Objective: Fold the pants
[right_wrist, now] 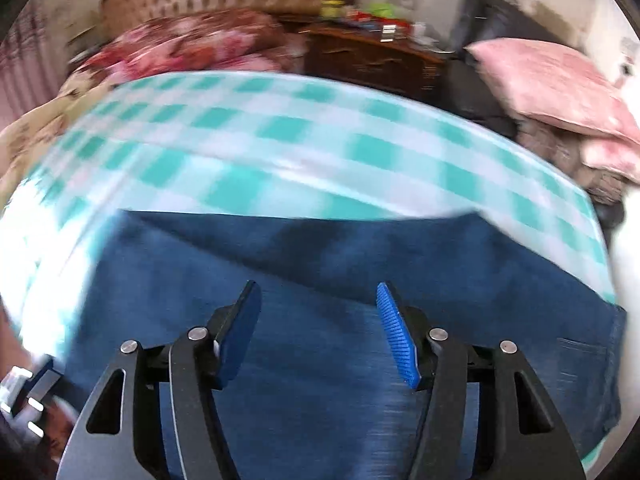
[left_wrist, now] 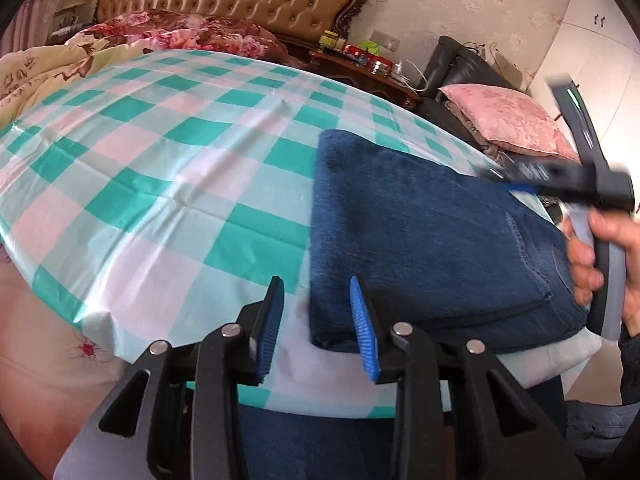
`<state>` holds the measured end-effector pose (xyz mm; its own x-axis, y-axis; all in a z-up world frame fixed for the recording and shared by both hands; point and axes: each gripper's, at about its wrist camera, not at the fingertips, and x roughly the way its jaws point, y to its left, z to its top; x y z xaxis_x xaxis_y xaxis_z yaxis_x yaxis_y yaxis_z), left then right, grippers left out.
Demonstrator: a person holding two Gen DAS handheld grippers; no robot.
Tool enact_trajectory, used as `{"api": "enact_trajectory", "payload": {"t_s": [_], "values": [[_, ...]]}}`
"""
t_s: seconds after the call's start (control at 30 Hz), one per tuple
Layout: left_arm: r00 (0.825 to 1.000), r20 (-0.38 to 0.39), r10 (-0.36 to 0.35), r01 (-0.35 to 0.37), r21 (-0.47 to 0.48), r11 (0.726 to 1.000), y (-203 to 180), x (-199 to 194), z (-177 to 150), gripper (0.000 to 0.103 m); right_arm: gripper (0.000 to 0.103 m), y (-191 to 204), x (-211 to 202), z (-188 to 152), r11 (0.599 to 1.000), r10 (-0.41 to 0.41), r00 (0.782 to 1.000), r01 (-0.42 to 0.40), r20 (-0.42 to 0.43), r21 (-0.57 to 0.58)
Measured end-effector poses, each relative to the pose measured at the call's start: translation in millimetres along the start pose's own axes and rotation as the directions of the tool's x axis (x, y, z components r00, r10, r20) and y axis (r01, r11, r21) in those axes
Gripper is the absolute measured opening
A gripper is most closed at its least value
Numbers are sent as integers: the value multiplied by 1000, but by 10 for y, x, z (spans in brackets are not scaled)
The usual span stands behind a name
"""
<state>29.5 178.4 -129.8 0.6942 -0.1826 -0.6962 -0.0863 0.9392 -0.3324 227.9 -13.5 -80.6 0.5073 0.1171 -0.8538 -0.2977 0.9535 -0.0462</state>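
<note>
We see the folded blue pants (left_wrist: 432, 240) lying on the checked tablecloth (left_wrist: 168, 168) at its near right corner, our left gripper (left_wrist: 318, 322) spread and empty at the pants' left edge, our right gripper (right_wrist: 318, 334) spread, gripping nothing, above the denim, right hand (left_wrist: 600, 264) beside the pants.

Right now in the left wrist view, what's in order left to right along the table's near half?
Bare checked tablecloth → left gripper → folded jeans → right gripper → the hand holding it.
</note>
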Motion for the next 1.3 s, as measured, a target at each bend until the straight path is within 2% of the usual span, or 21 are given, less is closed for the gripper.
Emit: {"api": "enact_trajectory", "payload": {"t_s": [0.1,0.13,0.2,0.3,0.43,0.5,0.57,0.63,0.67,0.83,1.03,1.17,1.23,1.3], "values": [[1000,0,-9,9,1,1000,-42,19,-47,26,51,570,162,178,992,115,992,-117,-47,-55],[1000,2,-11,11,-3,1000,-32,20,-56,26,49,704,240,224,990,121,991,-125,-58,-67],[1000,2,-30,30,-20,999,2,26,-62,26,39,820,382,288,992,101,993,-106,-65,-68],[999,1,-37,37,-18,999,8,11,-68,26,35,842,631,340,995,84,994,-88,-75,-43],[998,0,-57,57,-26,998,38,15,-72,26,35,885,596,355,996,67,996,-70,-57,-55],[998,3,-69,69,-33,997,58,18,-74,26,35,894,503,390,992,118,993,-118,-25,-32],[997,4,-74,74,-37,997,64,17,-76,26,35,962,544,427,991,110,994,-111,-21,-71],[997,2,-76,76,-42,996,66,19,-73,26,35,1032,711,419,991,86,994,-92,-66,-94],[997,0,-80,80,-51,995,75,21,-68,26,36,1028,715,417,991,86,995,-90,-46,-94],[995,7,-104,105,-84,991,120,13,-85,26,40,952,448,476,993,96,995,-99,-38,-60],[994,-7,-113,112,-111,988,133,10,-72,23,43,998,383,470,989,133,979,-142,-157,-46],[993,18,-116,118,-95,988,97,-77,-37,16,43,1157,409,454,980,178,953,-194,-247,-45],[993,29,-111,113,-78,991,50,-118,-9,15,43,1244,435,452,979,173,944,-196,-282,-58],[993,37,-110,112,-70,991,22,-155,4,15,43,1349,469,448,982,127,947,-162,-296,-96]]}}
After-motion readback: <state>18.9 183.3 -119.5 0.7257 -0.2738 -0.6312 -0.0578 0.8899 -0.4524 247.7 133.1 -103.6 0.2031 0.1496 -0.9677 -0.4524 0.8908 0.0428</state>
